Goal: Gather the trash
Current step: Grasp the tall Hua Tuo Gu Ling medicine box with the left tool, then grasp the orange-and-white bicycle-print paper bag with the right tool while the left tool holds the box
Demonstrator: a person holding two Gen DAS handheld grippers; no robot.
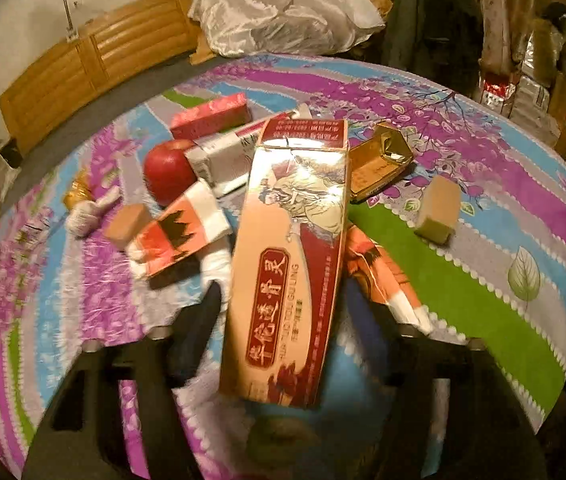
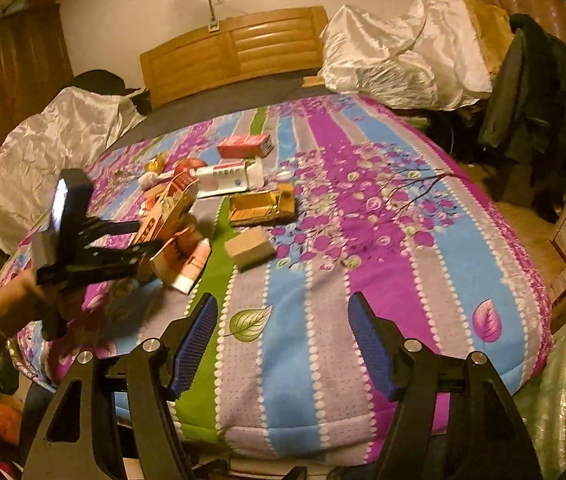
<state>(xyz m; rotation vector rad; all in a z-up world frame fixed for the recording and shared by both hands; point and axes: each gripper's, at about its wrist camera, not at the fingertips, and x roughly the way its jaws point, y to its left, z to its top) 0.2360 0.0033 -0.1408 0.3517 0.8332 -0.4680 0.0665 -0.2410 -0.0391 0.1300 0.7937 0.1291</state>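
Left tongs (image 1: 283, 312) gripping long box (image 1: 295, 240) lengthwise along fingers above bed (image 2: 403, 280) clutter; right tongs (image 2: 283, 336) wide, empty, nearest small box (image 2: 250, 247) just ahead-left.

apple (image 1: 169, 170) left of tall box (image 1: 291, 248) | tin (image 1: 379, 162) right | all on bedspread (image 1: 483, 280)
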